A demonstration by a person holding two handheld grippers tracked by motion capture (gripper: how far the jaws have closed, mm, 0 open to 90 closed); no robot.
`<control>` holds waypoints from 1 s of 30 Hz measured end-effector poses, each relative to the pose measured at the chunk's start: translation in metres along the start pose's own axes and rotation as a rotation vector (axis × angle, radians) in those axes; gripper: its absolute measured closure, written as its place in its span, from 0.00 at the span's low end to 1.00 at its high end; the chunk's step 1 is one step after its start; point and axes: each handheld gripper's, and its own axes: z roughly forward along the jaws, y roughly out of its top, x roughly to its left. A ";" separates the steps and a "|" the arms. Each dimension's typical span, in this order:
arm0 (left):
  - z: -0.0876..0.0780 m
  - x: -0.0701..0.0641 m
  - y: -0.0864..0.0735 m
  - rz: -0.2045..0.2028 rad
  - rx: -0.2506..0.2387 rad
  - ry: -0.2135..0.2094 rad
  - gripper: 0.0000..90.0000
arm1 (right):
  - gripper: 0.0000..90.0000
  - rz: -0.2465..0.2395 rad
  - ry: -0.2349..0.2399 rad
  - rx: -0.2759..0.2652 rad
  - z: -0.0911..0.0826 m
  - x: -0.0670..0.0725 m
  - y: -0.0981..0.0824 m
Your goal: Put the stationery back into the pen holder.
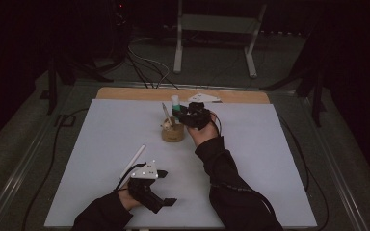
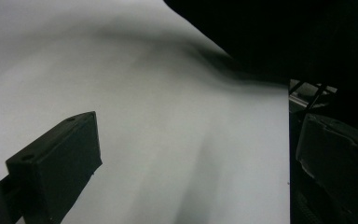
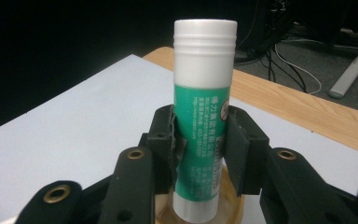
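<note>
Right hand-held gripper (image 3: 199,149): jaws clamped on an upright glue stick (image 3: 204,116), directly above a round wooden holder (image 1: 172,131).
Right forearm stretched forward across the white worktop (image 1: 270,159), hand at the far centre; stick's green label sits between the pads, white cap up, base just over the holder's rim. A pen (image 1: 165,113) stands in the holder. Left hand-held gripper (image 1: 166,202): near edge, resting low, jaws apart, nothing between them; a white stick (image 1: 132,161) lies just beyond it.

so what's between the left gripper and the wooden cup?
In the high view, a white stick lies on the sheet just beyond the left gripper; from there to the wooden cup the white sheet is bare.
</note>
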 end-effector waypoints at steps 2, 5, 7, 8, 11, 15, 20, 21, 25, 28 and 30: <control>0.000 0.000 0.000 0.001 0.000 0.001 0.00 | 0.72 0.005 -0.002 0.002 0.003 -0.001 -0.002; 0.000 0.000 0.000 0.002 0.000 -0.003 0.00 | 0.72 0.012 -0.001 0.004 0.008 -0.002 -0.005; 0.000 0.000 0.000 0.006 0.001 -0.003 0.00 | 0.72 0.014 -0.002 0.007 0.010 -0.002 -0.007; 0.000 0.000 0.000 0.006 0.001 -0.003 0.00 | 0.72 0.014 -0.002 0.007 0.010 -0.002 -0.007; 0.000 0.000 0.000 0.005 0.000 -0.004 0.00 | 0.72 0.021 0.001 0.010 0.015 -0.003 -0.010; 0.000 0.000 0.000 0.004 0.001 -0.006 0.00 | 0.72 0.026 -0.001 0.014 0.019 -0.003 -0.013; 0.000 0.000 0.000 0.007 0.002 -0.007 0.00 | 0.72 0.027 -0.007 0.026 0.023 -0.003 -0.018; 0.000 0.000 0.000 0.005 0.000 -0.007 0.00 | 0.72 0.033 -0.009 0.028 0.024 -0.003 -0.021; 0.000 -0.001 0.000 0.005 0.001 -0.008 0.00 | 0.70 0.054 -0.013 0.025 0.023 -0.005 -0.024; -0.001 -0.001 0.000 0.003 -0.001 -0.010 0.00 | 0.63 0.063 -0.008 0.003 0.020 -0.006 -0.022; -0.001 -0.001 0.001 0.004 -0.004 -0.013 0.00 | 0.53 0.072 -0.009 -0.019 0.015 -0.005 -0.018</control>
